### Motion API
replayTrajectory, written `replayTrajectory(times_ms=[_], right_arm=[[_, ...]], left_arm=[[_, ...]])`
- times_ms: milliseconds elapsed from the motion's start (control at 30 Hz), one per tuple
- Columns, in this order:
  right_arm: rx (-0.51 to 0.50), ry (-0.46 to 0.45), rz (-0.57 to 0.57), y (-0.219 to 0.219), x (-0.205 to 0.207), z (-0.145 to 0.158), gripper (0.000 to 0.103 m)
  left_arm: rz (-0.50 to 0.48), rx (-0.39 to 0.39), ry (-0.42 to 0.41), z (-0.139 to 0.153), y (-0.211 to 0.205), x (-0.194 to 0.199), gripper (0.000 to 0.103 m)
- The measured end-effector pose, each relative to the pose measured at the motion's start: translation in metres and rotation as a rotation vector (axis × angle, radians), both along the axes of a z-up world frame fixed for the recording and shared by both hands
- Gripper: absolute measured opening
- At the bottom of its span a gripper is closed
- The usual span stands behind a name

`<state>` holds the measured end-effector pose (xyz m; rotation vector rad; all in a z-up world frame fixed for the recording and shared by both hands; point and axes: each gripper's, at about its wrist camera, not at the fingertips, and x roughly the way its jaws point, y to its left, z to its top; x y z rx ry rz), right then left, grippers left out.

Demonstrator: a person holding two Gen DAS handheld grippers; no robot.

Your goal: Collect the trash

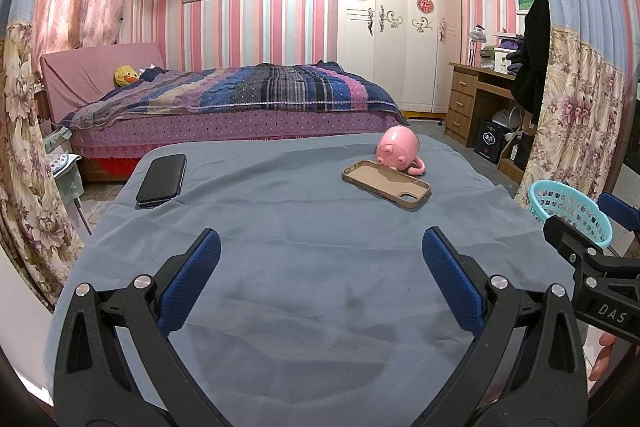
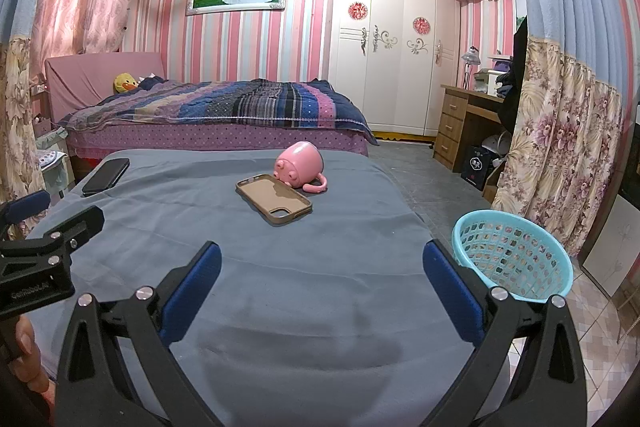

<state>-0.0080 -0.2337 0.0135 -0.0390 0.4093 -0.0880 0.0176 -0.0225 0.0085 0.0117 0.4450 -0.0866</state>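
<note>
1. Left gripper (image 1: 320,283): fingers (image 1: 188,283) spread wide, nothing between them, hovering over the near part of the counter (image 1: 304,267), which is draped in a grey-blue cloth.
2. Right gripper (image 2: 322,285): fingers (image 2: 454,291) likewise spread wide and empty, over the same near stretch of cloth. The two grippers sit side by side; each shows at the edge of the other's view.
3. Turquoise basket (image 2: 516,259): perforated plastic, off the right edge of the counter, just beside the right gripper's right finger. Its contents cannot be made out through the mesh.
4. Tan phone case (image 2: 274,199): lies flat, open side up, toward the far right part of the counter.
5. Pink mug (image 2: 298,163): tipped on its side, handle on the cloth, touching the far end of the phone case.
6. Black phone (image 1: 162,180): flat at the far left corner, well apart from the case and mug.
7. No loose scrap visible on the cloth.
8. A fingertip of the person (image 1: 604,355) shows by the right gripper's body.
</note>
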Motion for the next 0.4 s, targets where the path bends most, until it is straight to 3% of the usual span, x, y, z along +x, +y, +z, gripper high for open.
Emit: replayTrajectory(times_ms=[400], right_arm=[[0.004,0.002,0.005,0.0036,0.0035,-0.0013,0.098]], left_arm=[[0.001,-0.001,0.002,-0.0013,0.0022,-0.0019,0.098]])
